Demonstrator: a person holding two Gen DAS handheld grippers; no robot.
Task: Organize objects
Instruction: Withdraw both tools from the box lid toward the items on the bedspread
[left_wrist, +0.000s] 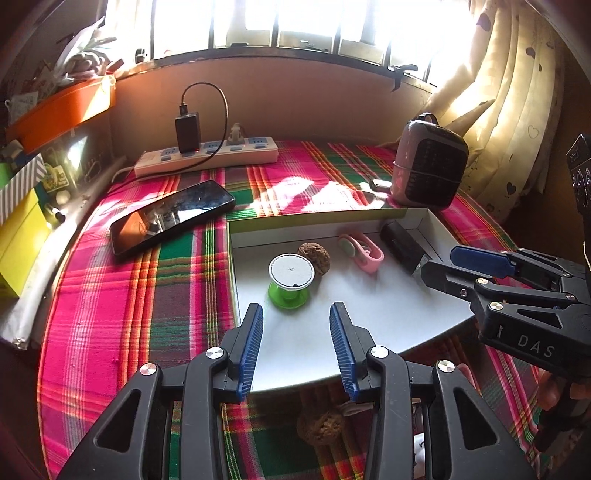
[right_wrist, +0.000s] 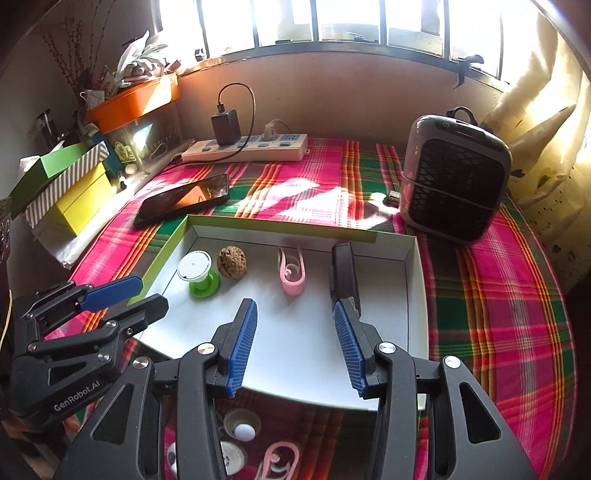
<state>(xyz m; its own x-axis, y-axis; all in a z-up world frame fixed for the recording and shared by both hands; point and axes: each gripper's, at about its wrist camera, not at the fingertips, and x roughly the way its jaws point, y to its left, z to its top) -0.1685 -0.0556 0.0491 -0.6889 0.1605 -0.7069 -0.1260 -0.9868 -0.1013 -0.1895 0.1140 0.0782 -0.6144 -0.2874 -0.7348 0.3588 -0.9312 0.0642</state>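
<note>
My left tool (left_wrist: 296, 347) hangs over the near edge of the white tray (right_wrist: 415, 295), jaws apart, nothing between them. Inside the tray, left to right: a green spool (right_wrist: 199, 275), a brown walnut-like ball (right_wrist: 231, 262) just beside it, a pink clip (right_wrist: 292, 275), then a black oblong item (right_wrist: 343, 271) along the right wall. My right tool (right_wrist: 295, 349) hangs over the tray too, jaws apart and empty. The tray rests on the plaid-covered counter (right_wrist: 498, 295).

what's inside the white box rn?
Inside the white box: green spool, brown walnut, pink clip, black stapler-like item. Its near right corner is hidden by a gripper finger.
</note>
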